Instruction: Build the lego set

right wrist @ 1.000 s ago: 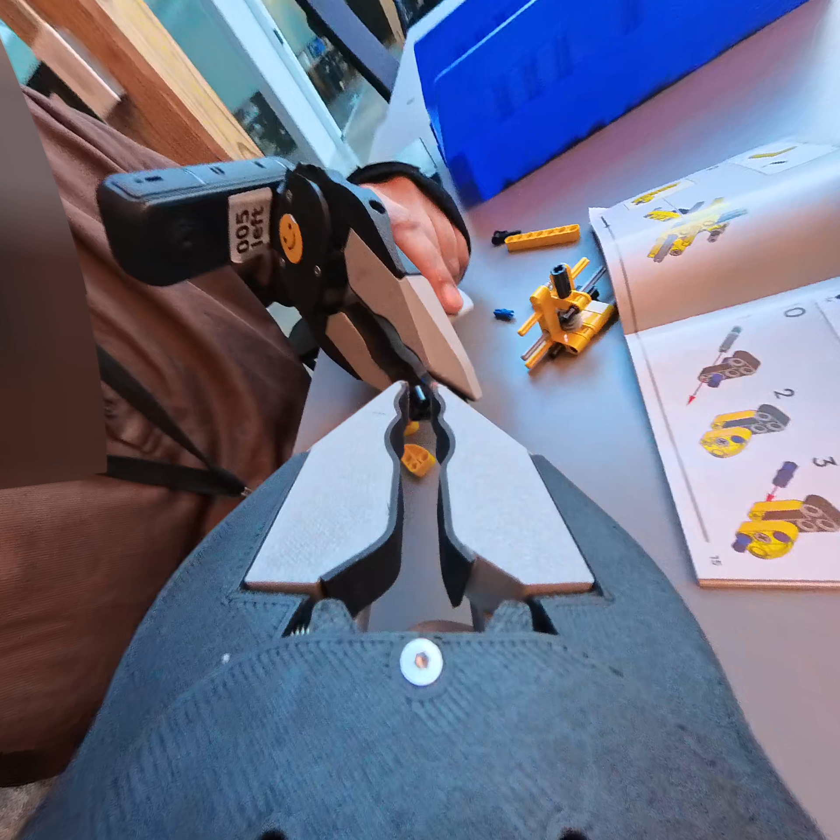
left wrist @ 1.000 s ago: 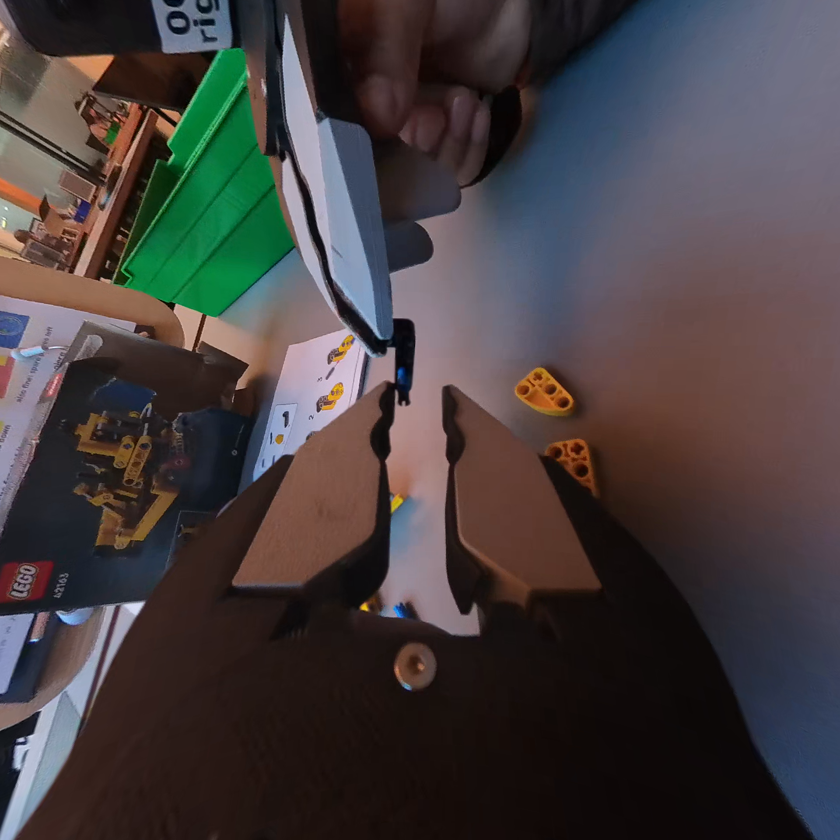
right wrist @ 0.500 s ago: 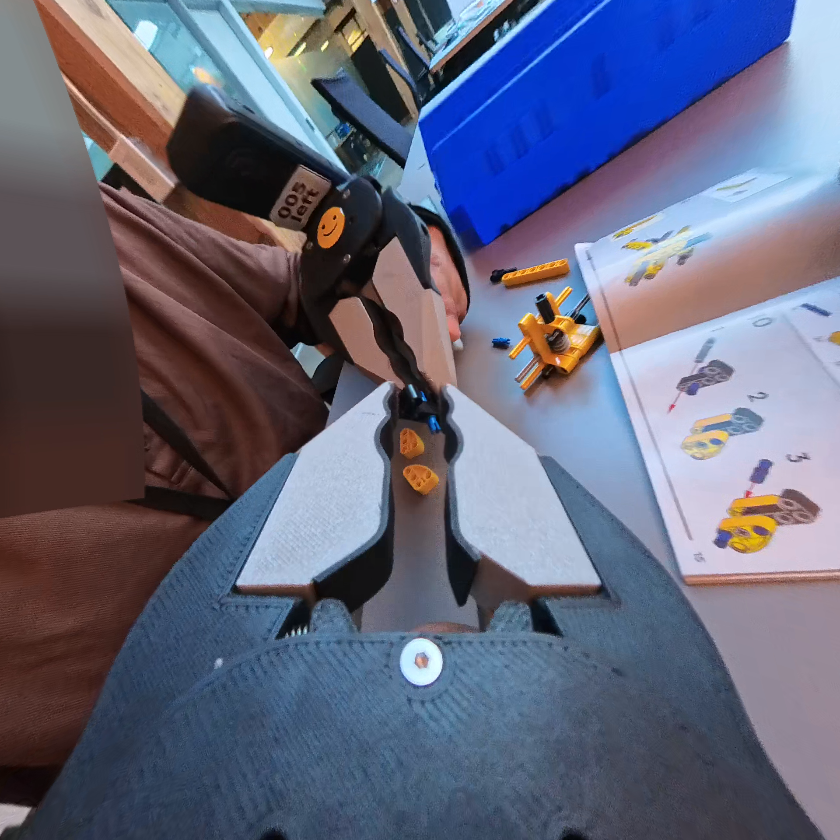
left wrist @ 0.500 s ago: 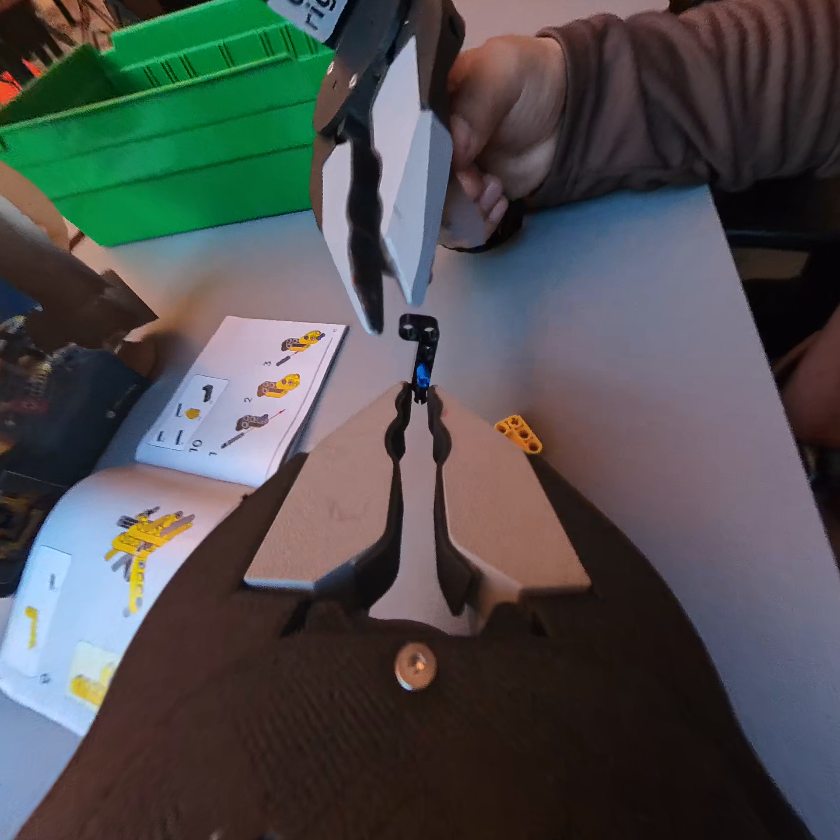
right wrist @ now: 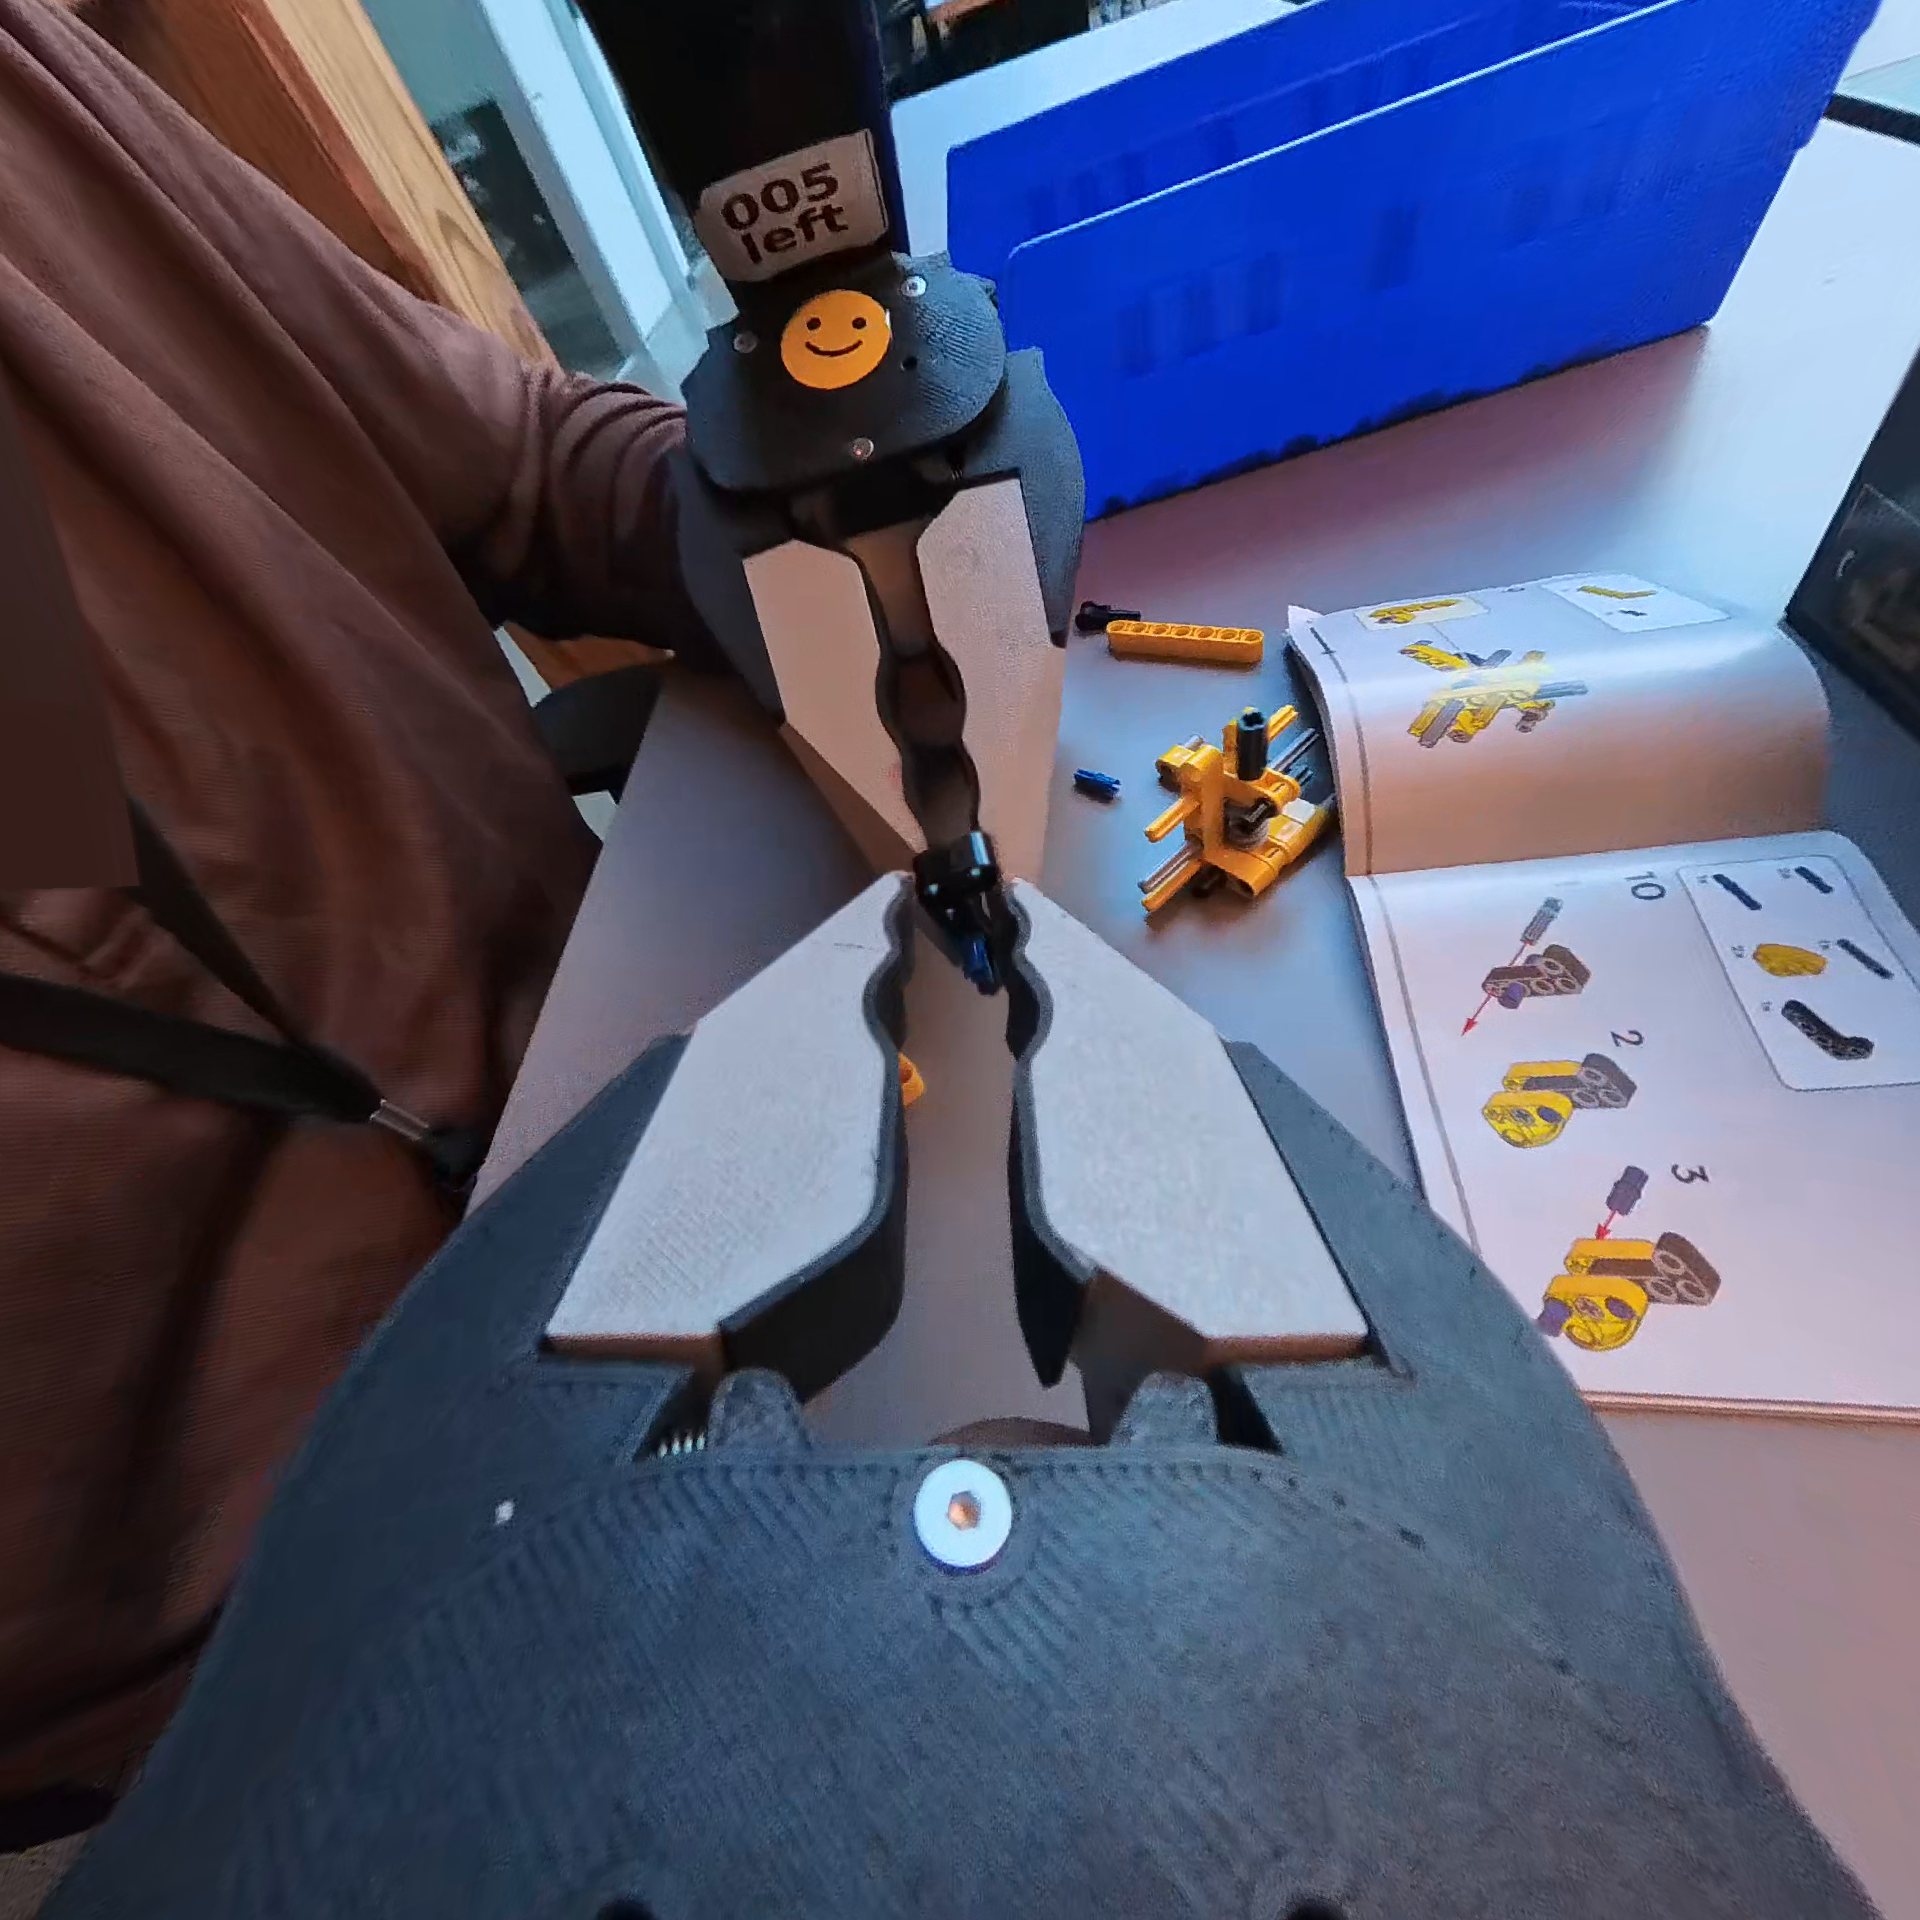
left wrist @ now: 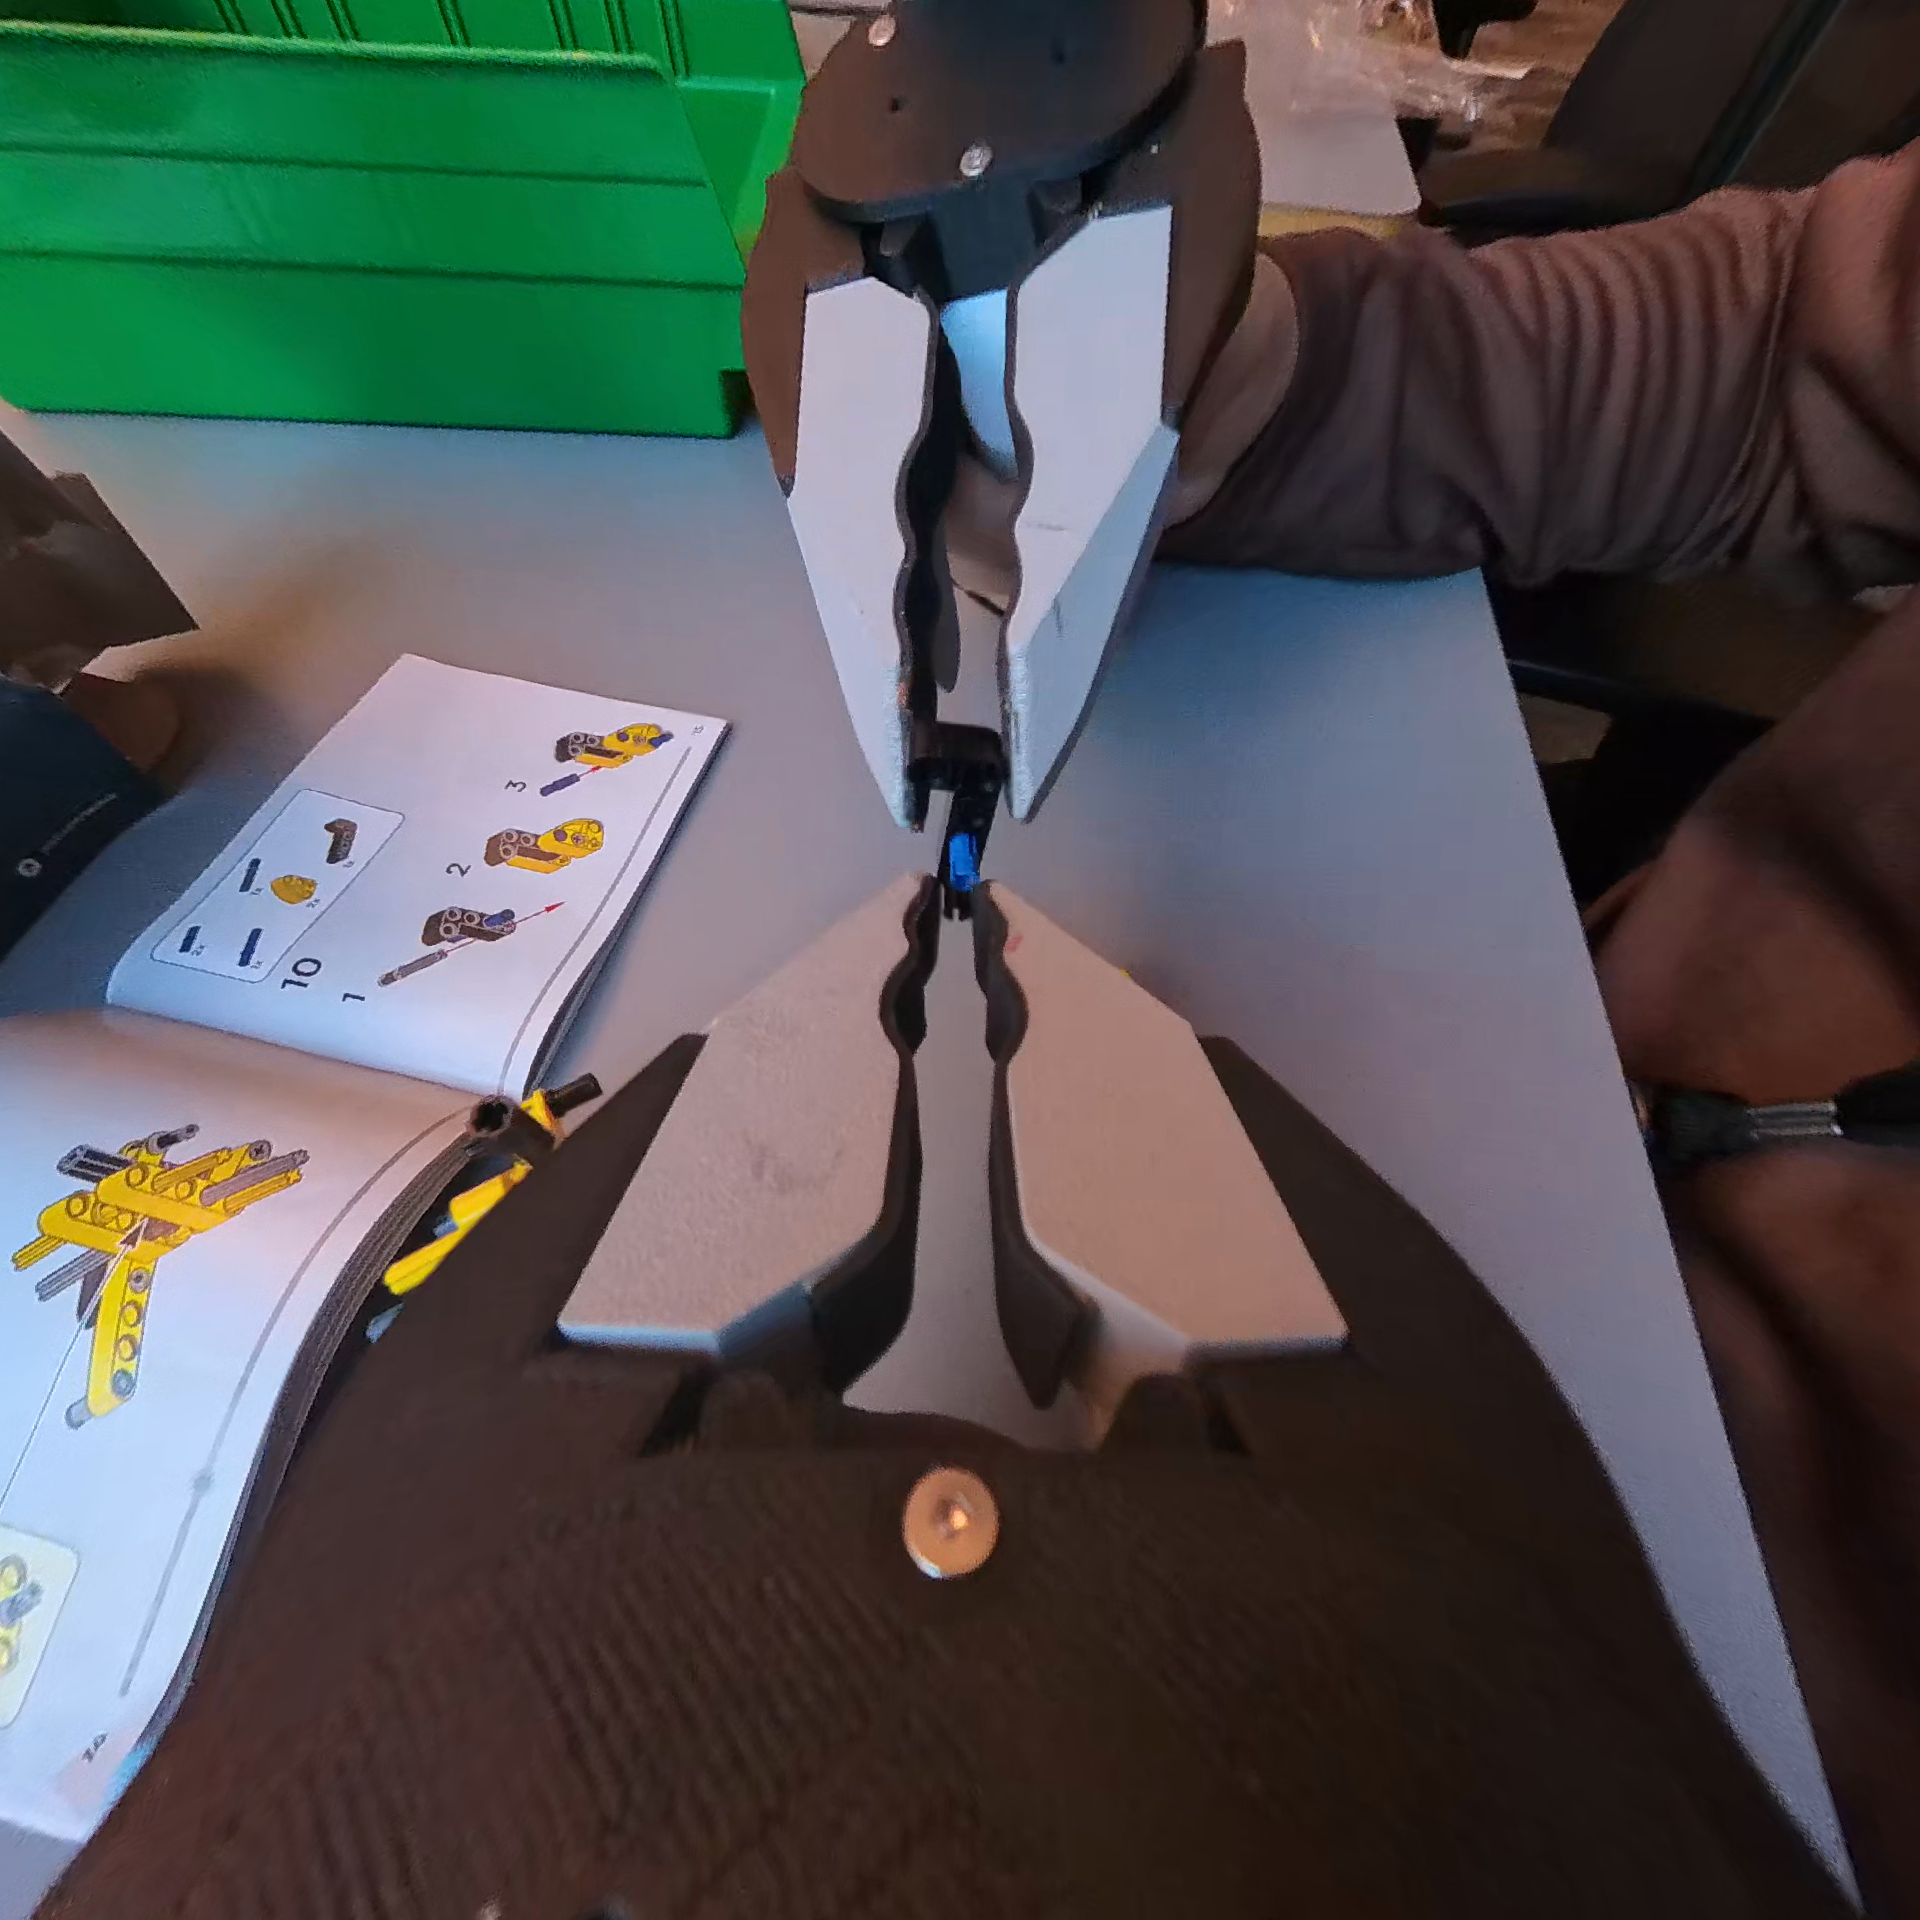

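Observation:
A small black angled beam (left wrist: 961,764) with a blue pin (left wrist: 961,864) in it hangs above the grey table between the two grippers, which meet tip to tip. My left gripper (left wrist: 953,902) is shut on its lower end by the pin. My right gripper (left wrist: 961,805) comes from above with a finger against each side of the upper end. In the right wrist view the beam (right wrist: 956,868) sits between my right gripper (right wrist: 961,914) and the left gripper (right wrist: 951,852). A yellow part-built assembly (right wrist: 1231,821) lies on the table to the right.
An open instruction booklet (right wrist: 1662,1143) lies right of the assembly and also shows in the left wrist view (left wrist: 416,862). A long yellow beam (right wrist: 1184,641), a loose blue pin (right wrist: 1094,781) and a small yellow piece (right wrist: 911,1081) lie nearby. A blue bin (right wrist: 1403,260) and a green bin (left wrist: 364,208) stand at the back. Only a small space, under 4 cm, lies between the two pairs of fingers.
The right gripper first held the beam, then the left gripper shut on it and the right let go. Now the right gripper's fingers are on the beam's upper end again.

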`<action>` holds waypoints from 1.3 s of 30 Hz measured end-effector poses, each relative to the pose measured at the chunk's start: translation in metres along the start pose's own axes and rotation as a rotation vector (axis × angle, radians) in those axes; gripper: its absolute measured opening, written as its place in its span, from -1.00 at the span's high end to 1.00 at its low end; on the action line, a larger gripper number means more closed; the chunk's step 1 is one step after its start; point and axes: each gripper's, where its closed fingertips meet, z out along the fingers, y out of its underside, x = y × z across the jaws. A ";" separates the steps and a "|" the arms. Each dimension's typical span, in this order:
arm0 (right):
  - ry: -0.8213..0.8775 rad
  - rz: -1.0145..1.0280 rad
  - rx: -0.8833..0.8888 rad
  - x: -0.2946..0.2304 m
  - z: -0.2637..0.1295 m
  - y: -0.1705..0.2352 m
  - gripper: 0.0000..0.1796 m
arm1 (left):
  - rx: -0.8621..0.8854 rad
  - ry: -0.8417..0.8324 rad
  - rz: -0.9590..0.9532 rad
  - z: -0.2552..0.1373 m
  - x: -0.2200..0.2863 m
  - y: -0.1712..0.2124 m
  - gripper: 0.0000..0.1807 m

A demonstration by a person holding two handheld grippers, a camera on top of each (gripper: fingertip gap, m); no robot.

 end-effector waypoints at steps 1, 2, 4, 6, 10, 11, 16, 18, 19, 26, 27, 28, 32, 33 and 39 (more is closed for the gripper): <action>0.006 0.001 -0.005 0.001 0.001 0.001 0.88 | -0.013 -0.008 0.008 0.001 0.000 0.002 0.96; 0.015 0.006 -0.017 0.003 0.002 0.003 0.87 | -0.028 -0.014 0.017 0.002 0.000 0.004 0.86; 0.044 0.016 -0.061 0.007 0.004 0.011 0.87 | -0.054 -0.025 0.035 0.003 -0.001 0.007 0.68; 0.067 0.001 -0.097 0.010 0.005 0.017 0.88 | -0.051 -0.023 0.050 0.001 0.000 0.006 0.64; 0.083 -0.035 -0.122 0.009 0.009 0.019 0.88 | -0.003 0.006 -0.016 -0.004 0.000 -0.003 0.70; 0.093 -0.049 -0.127 0.009 0.009 0.020 0.88 | -0.002 0.011 -0.034 -0.003 0.000 -0.003 0.71; 0.114 -0.101 -0.150 0.008 0.012 0.023 0.88 | -0.021 0.026 -0.040 -0.003 0.000 0.002 0.76; 0.114 -0.105 -0.151 0.008 0.012 0.023 0.88 | -0.023 0.026 -0.034 -0.003 0.000 0.002 0.76; 0.113 -0.107 -0.151 0.007 0.012 0.023 0.88 | -0.022 0.029 -0.033 -0.003 0.001 0.002 0.76; 0.126 -0.141 -0.186 0.007 0.013 0.029 0.88 | 0.018 0.058 -0.068 -0.007 0.002 -0.005 0.84; 0.127 -0.145 -0.194 0.006 0.014 0.030 0.88 | 0.016 0.057 -0.072 -0.007 0.001 -0.005 0.85; 0.126 -0.148 -0.200 0.006 0.015 0.031 0.88 | 0.008 0.050 -0.070 -0.006 0.000 -0.003 0.85; 0.140 -0.163 -0.223 0.007 0.017 0.034 0.88 | -0.031 0.025 -0.056 -0.002 -0.001 0.003 0.83; 0.140 -0.160 -0.224 0.007 0.017 0.035 0.88 | -0.034 0.021 -0.052 -0.002 -0.001 0.004 0.83; 0.143 -0.159 -0.207 0.008 0.017 0.032 0.88 | -0.024 0.049 -0.076 -0.004 0.000 0.002 0.89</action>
